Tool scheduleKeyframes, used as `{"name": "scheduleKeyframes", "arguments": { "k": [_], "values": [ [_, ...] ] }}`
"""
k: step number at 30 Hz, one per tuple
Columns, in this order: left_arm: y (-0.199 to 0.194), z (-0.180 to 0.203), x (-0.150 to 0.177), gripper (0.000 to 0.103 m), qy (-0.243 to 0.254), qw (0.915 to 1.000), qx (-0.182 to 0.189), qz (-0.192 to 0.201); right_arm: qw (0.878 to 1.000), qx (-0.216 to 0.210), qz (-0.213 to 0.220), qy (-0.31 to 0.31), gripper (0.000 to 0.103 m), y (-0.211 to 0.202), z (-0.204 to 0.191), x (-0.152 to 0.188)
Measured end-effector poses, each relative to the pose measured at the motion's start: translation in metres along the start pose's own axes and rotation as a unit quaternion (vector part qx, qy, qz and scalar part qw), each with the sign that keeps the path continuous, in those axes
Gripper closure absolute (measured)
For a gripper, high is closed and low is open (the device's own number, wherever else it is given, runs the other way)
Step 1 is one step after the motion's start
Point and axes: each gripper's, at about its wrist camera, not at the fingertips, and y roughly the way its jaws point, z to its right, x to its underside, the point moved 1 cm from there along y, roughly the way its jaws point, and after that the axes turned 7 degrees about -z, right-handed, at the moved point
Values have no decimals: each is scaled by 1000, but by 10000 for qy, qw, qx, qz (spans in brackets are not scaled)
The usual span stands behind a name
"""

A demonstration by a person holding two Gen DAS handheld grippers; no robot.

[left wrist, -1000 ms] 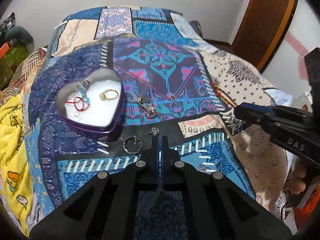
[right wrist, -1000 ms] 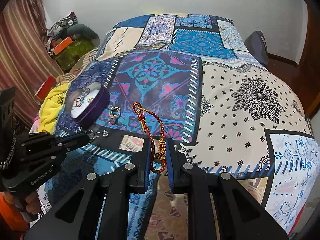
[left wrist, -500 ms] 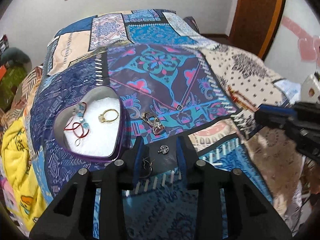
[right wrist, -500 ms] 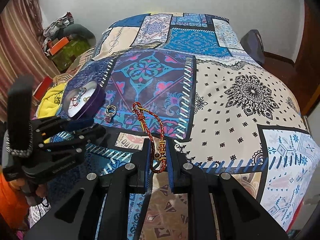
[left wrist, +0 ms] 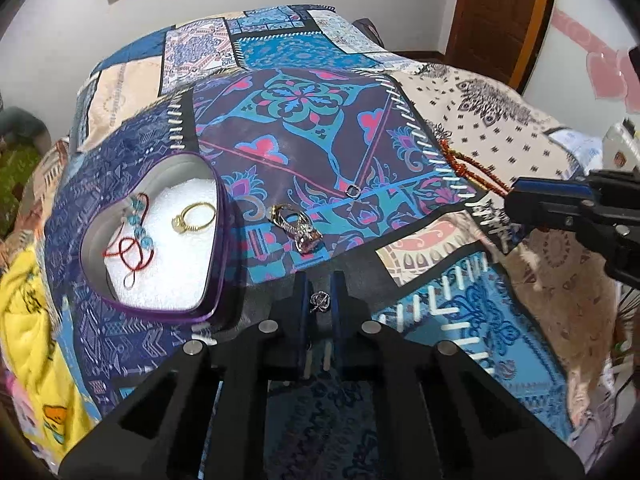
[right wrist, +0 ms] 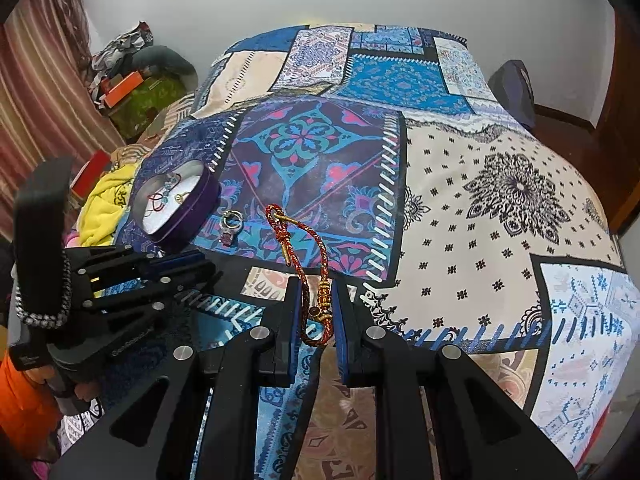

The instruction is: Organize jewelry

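A purple heart-shaped box (left wrist: 212,312) with a white lining holds a gold ring (left wrist: 194,217) and a red cord bracelet (left wrist: 132,248) with blue beads. My left gripper (left wrist: 320,300) is closed around a small silver earring (left wrist: 320,303) just right of the box. A silver ring with a stone (left wrist: 298,228) lies on the bedspread beyond it. My right gripper (right wrist: 318,312) is shut on a red and gold braided bracelet (right wrist: 298,252) that trails forward over the bedspread. The box also shows in the right wrist view (right wrist: 188,216).
A patchwork bedspread (left wrist: 304,128) covers the bed. A small metal loop (left wrist: 352,191) lies on it farther back. A yellow blanket (left wrist: 28,312) hangs off the left side. A wooden door (left wrist: 500,12) stands at the back right, clutter (right wrist: 132,88) at the far left.
My left gripper opened, moved forward over the small silver earring and closed on it. The hoop that lay beside it is no longer in view. My right gripper still holds the braided bracelet.
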Motion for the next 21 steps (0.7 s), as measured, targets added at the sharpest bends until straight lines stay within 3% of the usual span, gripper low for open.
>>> {"name": "scheduleKeyframes", "arguments": {
  "k": [6,14,21],
  "values": [
    [-39,-16,3,94,-510,9972,374,394,9998,-4,155,-94,90,-10,-12,-7],
    [-93,-47,11,94,-987,9893,407,994,9990,-71,310,-319,90,-13,-41,-21],
    [-104,-73,21,94,-1238,9846,371,1179,9978,-185,322,-552,90,-2,-72,-35]
  ]
}}
